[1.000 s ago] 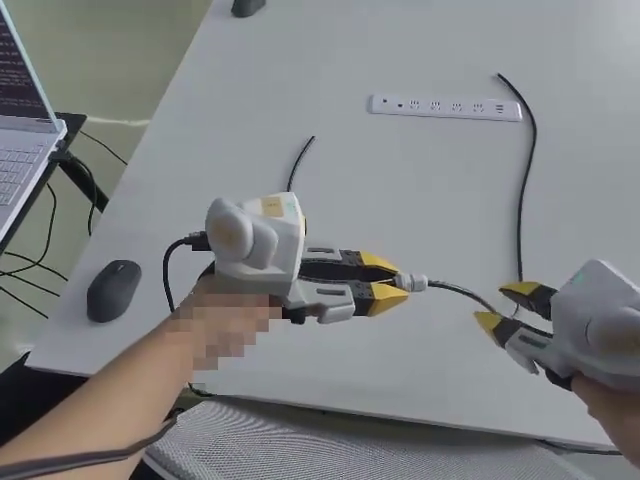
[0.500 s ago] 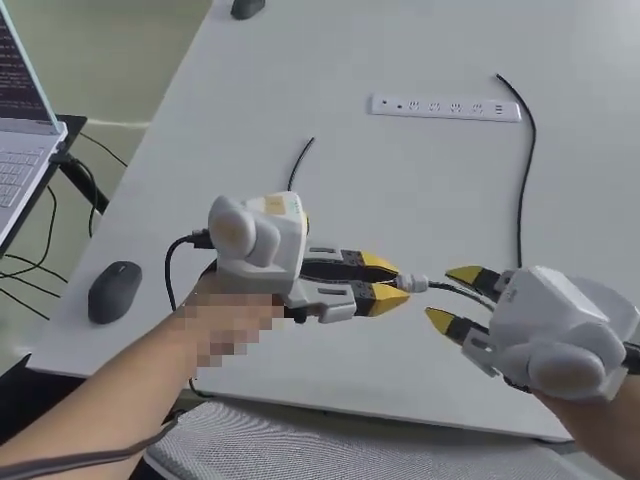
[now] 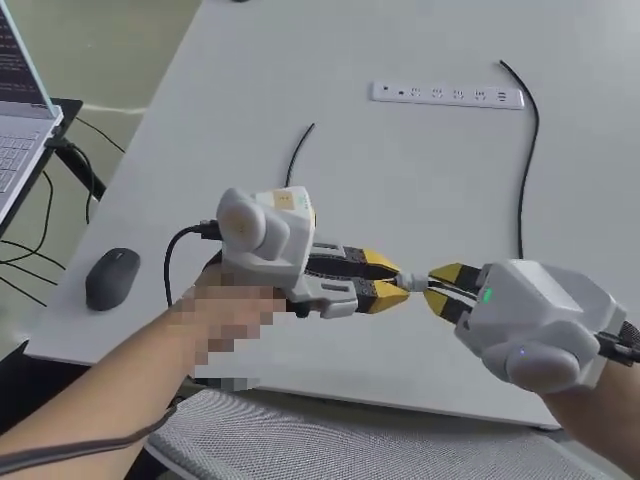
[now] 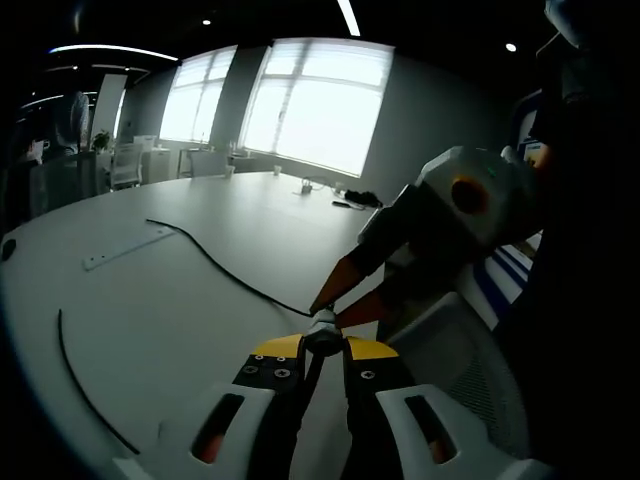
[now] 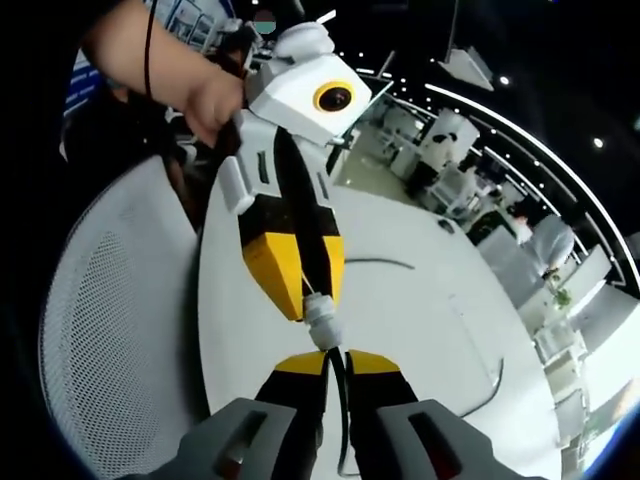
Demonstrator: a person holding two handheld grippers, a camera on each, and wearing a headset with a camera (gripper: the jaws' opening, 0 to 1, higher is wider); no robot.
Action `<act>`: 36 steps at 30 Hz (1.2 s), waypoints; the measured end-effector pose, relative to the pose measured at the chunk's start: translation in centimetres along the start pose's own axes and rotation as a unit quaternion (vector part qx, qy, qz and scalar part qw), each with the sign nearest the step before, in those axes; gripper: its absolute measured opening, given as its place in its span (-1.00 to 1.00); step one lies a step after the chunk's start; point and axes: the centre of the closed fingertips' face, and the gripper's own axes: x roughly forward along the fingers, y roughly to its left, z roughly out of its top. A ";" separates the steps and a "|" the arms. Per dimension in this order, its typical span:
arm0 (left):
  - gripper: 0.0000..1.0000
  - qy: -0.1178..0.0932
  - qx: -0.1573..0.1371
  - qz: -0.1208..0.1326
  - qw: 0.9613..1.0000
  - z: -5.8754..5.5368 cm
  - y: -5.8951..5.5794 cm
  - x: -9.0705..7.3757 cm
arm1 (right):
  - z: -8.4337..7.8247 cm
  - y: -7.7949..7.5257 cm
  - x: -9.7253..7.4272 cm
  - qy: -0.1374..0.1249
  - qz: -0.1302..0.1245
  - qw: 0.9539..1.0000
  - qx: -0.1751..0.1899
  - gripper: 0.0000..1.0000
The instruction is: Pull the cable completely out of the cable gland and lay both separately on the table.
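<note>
A forearm reaches in level from the lower left of the head view. Its left hand-held gripper (image 3: 395,282) points right and is clenched on the gland (image 3: 412,282) at frame centre, near the front edge of the surface (image 3: 400,200). Tip to tip with it, the right hand-held gripper (image 3: 435,287) at lower right grasps the cable (image 3: 521,190) just beside the gland, and its body hides the cable's run there. A mouse (image 3: 112,278) lies at the left edge and a strip (image 3: 447,95) at upper right. White surface spreads wide beyond both grippers.
</note>
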 end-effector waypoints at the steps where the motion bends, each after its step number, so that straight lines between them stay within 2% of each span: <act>1: -0.70 0.000 0.001 -0.001 1.000 0.0 0.0 0.0 | 0.0 0.0 0.0 0.000 0.000 1.000 0.000 -0.97; 19: -0.70 0.005 0.004 0.002 1.000 0.0 0.4 0.3 | -1.2 -0.5 0.4 0.006 0.005 0.999 0.052 -1.00; 31: -0.70 0.003 0.004 0.007 1.000 0.0 0.6 0.0 | -2.7 -0.9 0.5 0.008 0.008 0.993 0.120 -1.00; 36: -0.70 0.006 0.005 0.008 1.000 -0.1 0.7 0.1 | -3.3 -0.9 0.7 0.013 0.007 0.991 0.129 -1.00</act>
